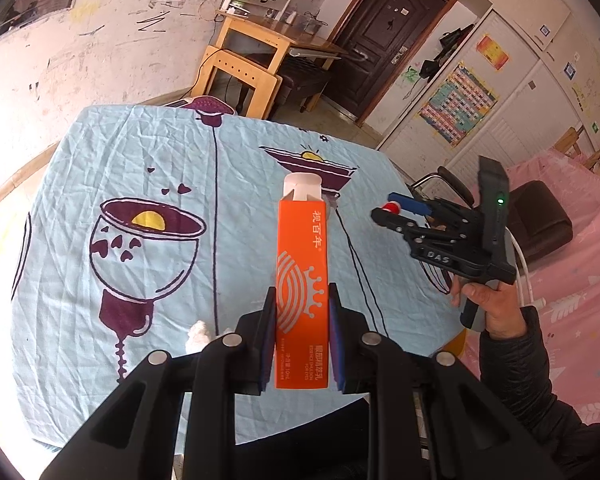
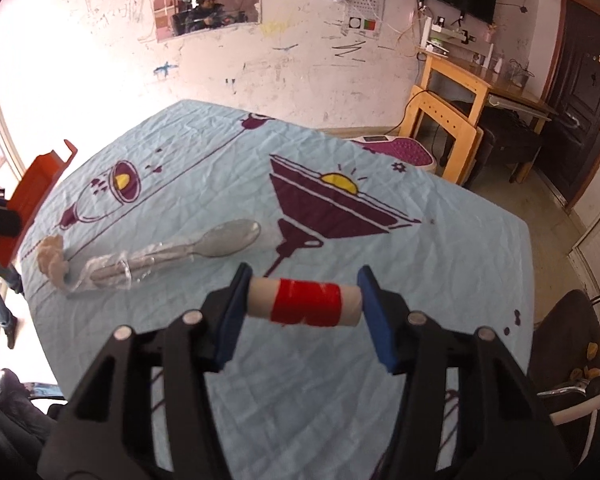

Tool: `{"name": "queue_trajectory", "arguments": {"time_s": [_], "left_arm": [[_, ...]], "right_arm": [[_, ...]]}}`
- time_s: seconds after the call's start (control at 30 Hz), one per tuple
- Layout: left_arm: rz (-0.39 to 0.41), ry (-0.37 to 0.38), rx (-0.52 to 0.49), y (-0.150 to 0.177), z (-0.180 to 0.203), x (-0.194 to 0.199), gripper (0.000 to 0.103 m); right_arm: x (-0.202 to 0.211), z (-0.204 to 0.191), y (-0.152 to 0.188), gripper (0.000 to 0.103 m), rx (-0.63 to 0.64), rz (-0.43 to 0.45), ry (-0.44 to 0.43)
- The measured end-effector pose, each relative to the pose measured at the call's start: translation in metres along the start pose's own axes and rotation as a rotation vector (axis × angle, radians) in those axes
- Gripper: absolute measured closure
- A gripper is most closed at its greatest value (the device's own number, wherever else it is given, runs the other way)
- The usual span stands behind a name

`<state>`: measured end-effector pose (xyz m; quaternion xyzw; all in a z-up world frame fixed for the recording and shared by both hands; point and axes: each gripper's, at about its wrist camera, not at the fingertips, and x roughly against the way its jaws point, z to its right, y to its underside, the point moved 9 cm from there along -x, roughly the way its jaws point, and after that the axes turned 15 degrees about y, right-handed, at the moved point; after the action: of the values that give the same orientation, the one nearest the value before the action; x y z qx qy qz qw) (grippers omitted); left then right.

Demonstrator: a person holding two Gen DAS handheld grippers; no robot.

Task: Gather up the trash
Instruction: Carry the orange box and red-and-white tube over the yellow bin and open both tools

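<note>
The left gripper (image 1: 302, 336) is clamped on an orange eye-drop carton (image 1: 302, 280), which stands in the lower centre of the left wrist view. Its blue pads press the two narrow sides of the carton near the base, so the printed face shows and the opened white flap (image 1: 302, 188) points away from the camera. Holding it low and by its sides probably keeps the thin card from buckling. The carton is lifted clear of the surface (image 1: 80, 280), which is covered by a pale blue cloth printed with purple cocktail glasses.

The right gripper (image 2: 304, 300) is closed on a small cardboard roll wound with red tape (image 2: 305, 302), seen in the lower centre of the right wrist view. The pads bear on the two ends of the roll, so it lies crosswise between them and cannot spin out. It too appears to be held above the cloth.

With both grippers loaded, the collecting looks partly done. At the left of the right wrist view, a plastic-wrapped spoon (image 2: 188, 250) and a crumpled tissue (image 2: 52, 260) lie on the cloth, just beside each other. No bin shows in either view, so where the held pieces should go cannot be told.
</note>
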<state>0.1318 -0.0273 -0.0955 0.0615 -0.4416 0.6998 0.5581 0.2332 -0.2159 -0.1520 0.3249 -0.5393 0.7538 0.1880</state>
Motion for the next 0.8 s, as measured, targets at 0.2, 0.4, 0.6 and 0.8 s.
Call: {"name": "queue_trajectory", "arguments": {"time_s": [0.2,0.4,0.6,0.8], "left_arm": [[-0.034,-0.028,-0.057,-0.005,0.028,-0.025,0.084],[-0.104,-0.024,-0.147,-0.005,0.075,-0.069,0.084],[-0.176,0.005,-0.225,0.000,0.128,-0.114,0.084],[-0.250,0.030,-0.314,0.007,0.195,-0.172,0.084]], "right_arm": [[0.040,0.081,0.039,0.051,-0.158,0.040,0.094],[0.068,0.161,0.105,0.051,-0.333,0.019,0.191],[0.071,0.210,0.171,0.051,-0.451,-0.046,0.243],[0.065,0.234,0.228,0.010,-0.528,-0.090,0.263]]}}
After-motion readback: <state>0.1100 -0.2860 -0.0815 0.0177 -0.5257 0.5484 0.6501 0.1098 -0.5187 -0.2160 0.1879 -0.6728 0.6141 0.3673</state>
